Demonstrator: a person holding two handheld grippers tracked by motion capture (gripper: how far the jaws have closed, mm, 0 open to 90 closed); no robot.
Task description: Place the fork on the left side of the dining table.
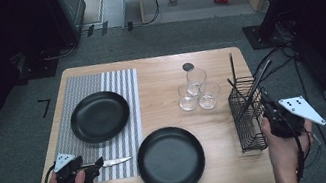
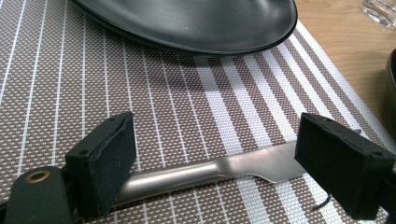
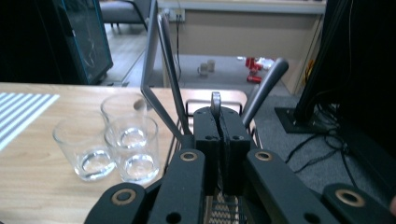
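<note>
A steel table knife [image 2: 187, 175] lies flat on the striped placemat [image 2: 224, 84], its handle passing between the wide-apart pads of my left gripper [image 2: 224, 149]. Neither pad touches it. From above, the left gripper [image 1: 98, 165] sits at the mat's near edge with the knife [image 1: 117, 161] pointing right. My right gripper [image 3: 222, 121] is shut on the metal handle of a utensil [image 3: 215, 100] that stands in the black wire basket [image 1: 248, 127]. In the high view the right gripper [image 1: 265, 100] hovers over the basket's right side.
Two black plates sit on the wooden table [image 1: 158, 77], one on the mat [image 1: 100, 116] and one near the front [image 1: 170, 159]. Three glasses [image 1: 198, 90] stand left of the basket. Other long utensils [image 3: 170, 70] lean in the basket.
</note>
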